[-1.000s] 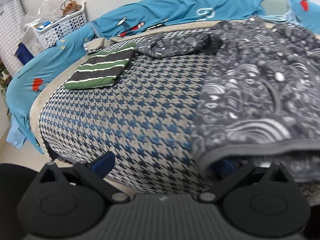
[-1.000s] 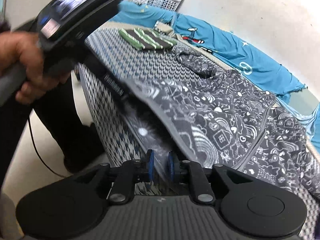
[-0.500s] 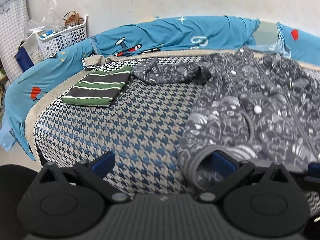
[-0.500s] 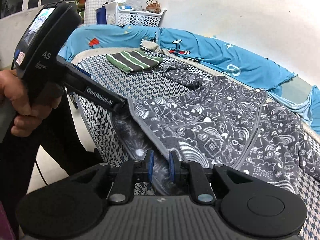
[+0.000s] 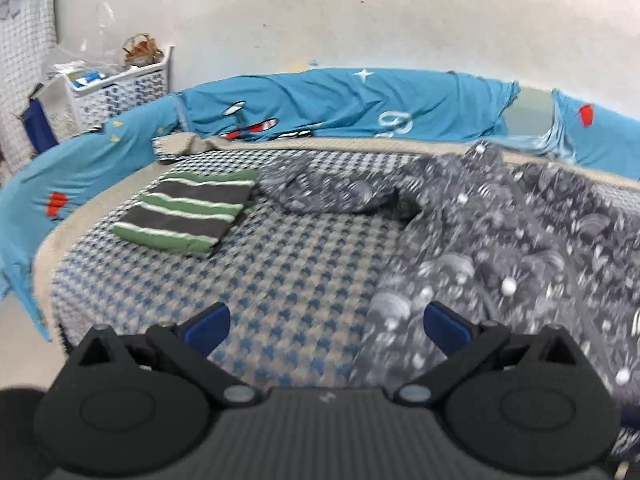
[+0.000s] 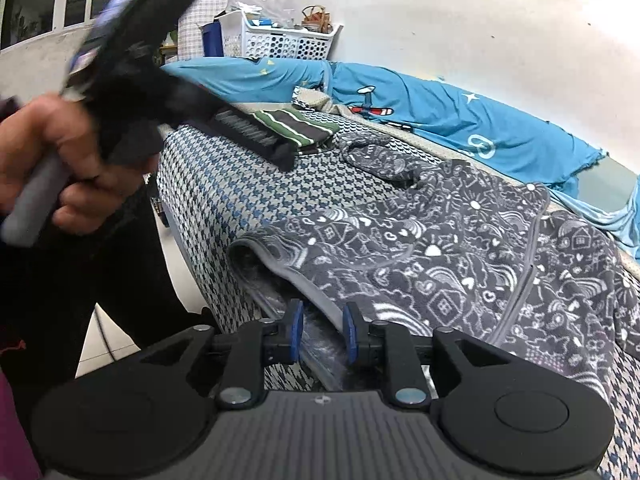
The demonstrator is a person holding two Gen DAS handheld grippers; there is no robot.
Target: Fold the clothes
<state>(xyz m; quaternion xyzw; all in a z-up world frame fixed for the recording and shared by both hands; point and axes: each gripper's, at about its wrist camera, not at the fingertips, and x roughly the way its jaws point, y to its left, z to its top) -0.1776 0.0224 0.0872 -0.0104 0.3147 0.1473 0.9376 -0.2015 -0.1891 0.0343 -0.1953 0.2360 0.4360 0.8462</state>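
My right gripper (image 6: 320, 330), jaws parted astride the jacket (image 6: 460, 248) hem at the bed's (image 6: 224, 184) near edge, is nearer than my left gripper (image 5: 326, 320), wide open left of the jacket, which runs away toward the wall.

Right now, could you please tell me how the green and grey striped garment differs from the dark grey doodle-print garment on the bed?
The green and grey striped garment is folded into a neat flat rectangle; the dark grey doodle-print garment lies spread out and rumpled. The striped one carries broad bands; the doodle one has small white drawings. The striped one sits far from both grippers; the doodle one's hem lies at the right gripper. Both rest on the houndstooth bed cover.
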